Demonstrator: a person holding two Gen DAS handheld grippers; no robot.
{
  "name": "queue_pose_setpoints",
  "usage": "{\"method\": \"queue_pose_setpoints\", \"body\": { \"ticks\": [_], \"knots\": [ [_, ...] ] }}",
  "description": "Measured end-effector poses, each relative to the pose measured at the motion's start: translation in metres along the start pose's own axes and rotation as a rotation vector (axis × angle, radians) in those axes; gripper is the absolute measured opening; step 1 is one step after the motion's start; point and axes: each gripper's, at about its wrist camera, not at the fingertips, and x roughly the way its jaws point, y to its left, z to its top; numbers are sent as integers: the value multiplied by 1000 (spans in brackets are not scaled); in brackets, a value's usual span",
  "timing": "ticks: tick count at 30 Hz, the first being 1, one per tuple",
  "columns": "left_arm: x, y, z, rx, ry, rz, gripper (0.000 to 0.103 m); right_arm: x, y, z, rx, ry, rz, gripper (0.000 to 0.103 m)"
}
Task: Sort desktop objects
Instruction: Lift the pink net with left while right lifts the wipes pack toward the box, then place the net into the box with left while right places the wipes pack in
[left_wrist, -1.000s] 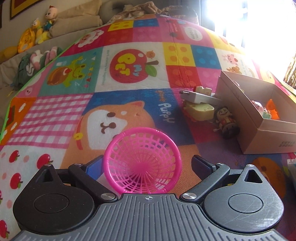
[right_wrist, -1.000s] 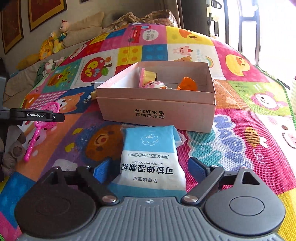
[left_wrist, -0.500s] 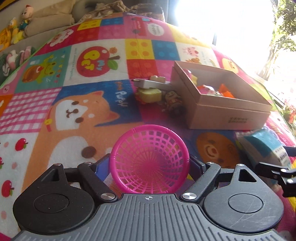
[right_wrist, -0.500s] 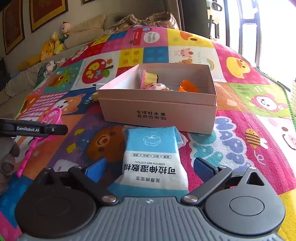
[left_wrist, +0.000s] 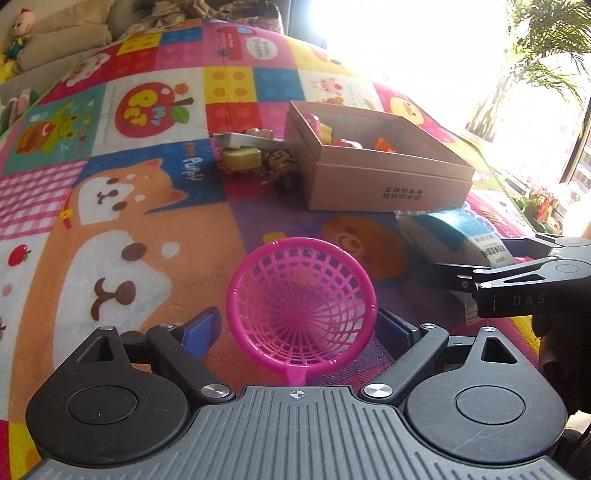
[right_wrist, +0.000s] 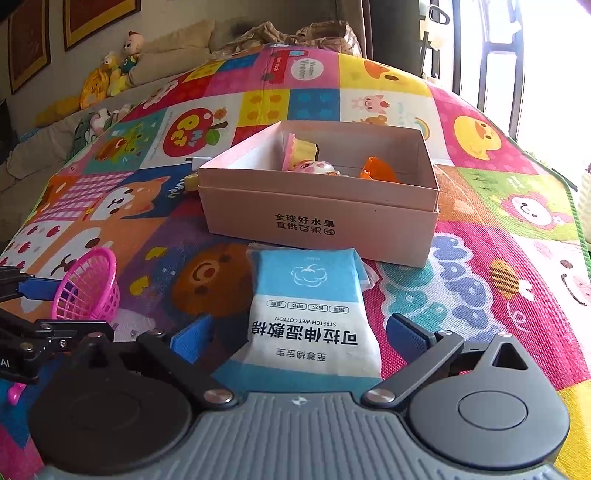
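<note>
A pink mesh scoop (left_wrist: 301, 301) sits between the fingers of my left gripper (left_wrist: 301, 326). The jaws stand wide, and the scoop's handle runs back under the gripper body, so the grip is hidden. The scoop also shows in the right wrist view (right_wrist: 88, 286). A blue and white wet cotton pack (right_wrist: 314, 314) lies on the mat between the open fingers of my right gripper (right_wrist: 303, 336); it also shows in the left wrist view (left_wrist: 461, 240). An open cardboard box (right_wrist: 321, 221) with small toys stands just beyond the pack, and appears in the left wrist view (left_wrist: 384, 181).
A colourful play mat (left_wrist: 129, 221) covers the surface. A yellow toy (left_wrist: 242, 158), a small doll figure (left_wrist: 282, 168) and a grey flat piece (left_wrist: 243, 139) lie left of the box. Plush toys (right_wrist: 114, 74) and cushions sit at the far back. A bright window is on the right.
My left gripper has swung right with the pink scoop, toward the box and my right gripper. My right gripper's fingers have spread wider around the cotton pack.
</note>
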Motion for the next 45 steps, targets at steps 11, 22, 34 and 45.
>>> {"method": "queue_pose_setpoints", "body": {
  "ticks": [11,22,34,45],
  "knots": [
    [-4,18,-6,-42,5,21,96,10,10,15,-79,14,-27,99],
    [1,11,-2,-26,2,14,97,0,12,12,-42,95,29,56],
    [20,-7,14,37,-14,83,88,-23,17,-1,-73,75,56,56],
    [-22,-26,5,86,-59,51,88,-51,26,-3,-114,51,84,55]
  ]
}}
